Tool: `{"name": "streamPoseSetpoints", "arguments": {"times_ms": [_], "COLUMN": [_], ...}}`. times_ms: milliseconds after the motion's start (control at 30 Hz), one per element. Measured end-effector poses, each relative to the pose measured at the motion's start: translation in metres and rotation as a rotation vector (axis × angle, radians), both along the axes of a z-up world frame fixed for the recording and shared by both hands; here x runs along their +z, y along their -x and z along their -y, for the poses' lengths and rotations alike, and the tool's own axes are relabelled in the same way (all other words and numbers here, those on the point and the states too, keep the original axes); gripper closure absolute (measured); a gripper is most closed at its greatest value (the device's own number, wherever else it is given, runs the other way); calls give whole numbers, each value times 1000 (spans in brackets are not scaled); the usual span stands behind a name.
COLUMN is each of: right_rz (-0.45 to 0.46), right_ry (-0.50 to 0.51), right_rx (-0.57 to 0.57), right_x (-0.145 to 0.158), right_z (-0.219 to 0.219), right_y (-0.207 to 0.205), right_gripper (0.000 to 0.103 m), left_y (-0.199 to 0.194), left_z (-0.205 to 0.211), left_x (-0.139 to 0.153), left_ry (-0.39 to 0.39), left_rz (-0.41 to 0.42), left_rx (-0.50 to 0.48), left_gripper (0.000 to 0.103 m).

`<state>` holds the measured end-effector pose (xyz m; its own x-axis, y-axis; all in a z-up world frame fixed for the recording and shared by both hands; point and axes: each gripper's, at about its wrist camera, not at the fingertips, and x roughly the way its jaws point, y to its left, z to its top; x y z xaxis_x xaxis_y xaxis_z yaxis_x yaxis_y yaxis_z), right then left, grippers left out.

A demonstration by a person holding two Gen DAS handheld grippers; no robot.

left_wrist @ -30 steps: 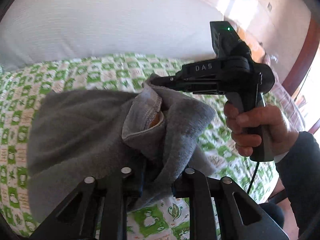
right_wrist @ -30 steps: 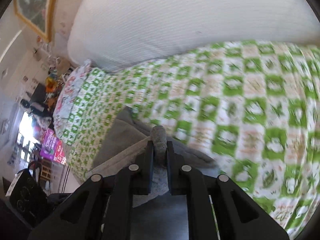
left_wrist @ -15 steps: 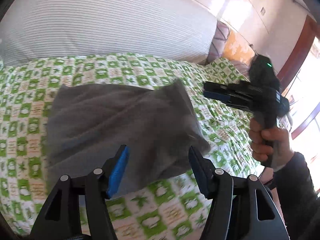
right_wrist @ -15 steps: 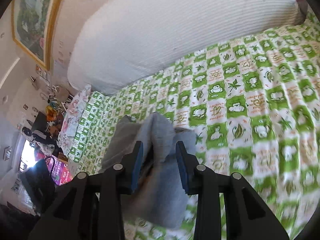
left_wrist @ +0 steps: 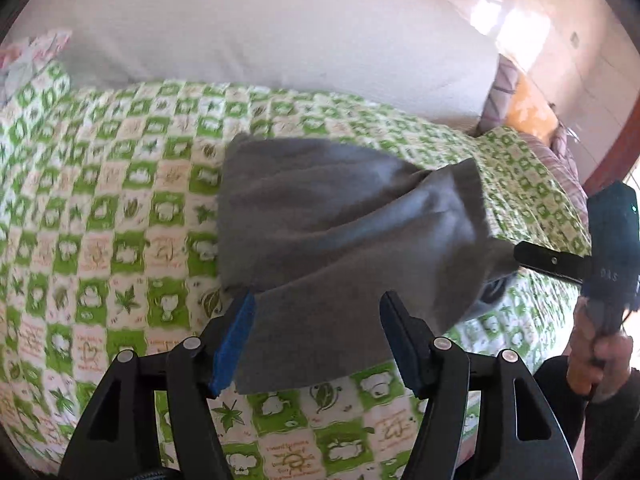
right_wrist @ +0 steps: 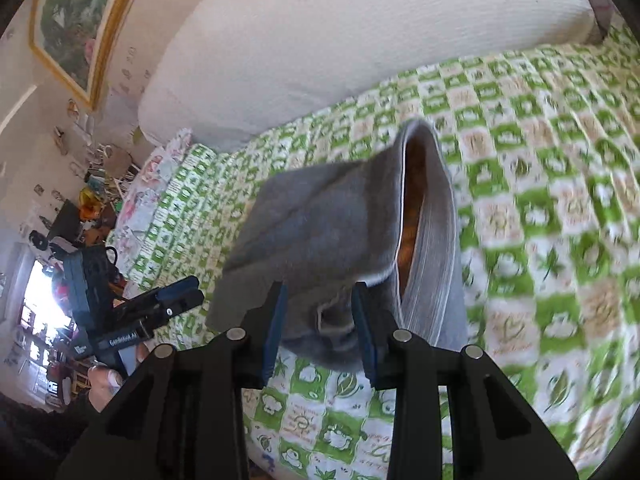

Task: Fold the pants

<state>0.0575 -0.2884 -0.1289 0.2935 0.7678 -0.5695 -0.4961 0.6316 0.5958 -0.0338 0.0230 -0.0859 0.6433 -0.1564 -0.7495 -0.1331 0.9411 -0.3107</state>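
pants (left_wrist: 344,224) lie in a folded grey bundle mid-bed on the green checked quilt (left_wrist: 120,216), with the white pillow (left_wrist: 260,32) at 12 o'clock beyond them. left gripper (left_wrist: 316,344) has its fingers spread wide, the near edge of the bundle showing between them; i cannot tell whether a pad touches the cloth. i judge the wide stance means nothing is gripped.

right gripper (right_wrist: 318,330) is partly spread, a fold of cloth between its blue pads (right_wrist: 276,320), which do not look to press on it. the waistband (right_wrist: 428,224) stands up at 1 o'clock from those fingers, gaping to show an orange lining. that raised loop suggests the fold has not settled flat.

hard to make out: motion blur smears the quilt at 3 o'clock in the right view. in the left view the right gripper sits at 3 o'clock, partly cut off by the frame, its tips hidden behind cloth. the bundle's underside is unseen.
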Motion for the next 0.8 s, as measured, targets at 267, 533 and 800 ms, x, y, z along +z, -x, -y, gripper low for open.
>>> {"name": "streamPoseSetpoints", "arguments": {"times_ms": [267,533,800], "right_rz": [43,-86,5], "right_ry": [16,133,141], "right_rx": [14,-50,-152], "right_x": [19,-28,1], "right_z": [-11,26,40], "right_y": [-1,0,3], "right_gripper": [97,97,77], "left_y": [-22,-22,-33], "left_z": [23,52,27], "left_x": [2,-26,13], "left_ry": [9,-48,-6], "left_rz": [-12,-89,-44], "left_rx": [-67,-135,-121], "left_gripper": [37,37,36]}}
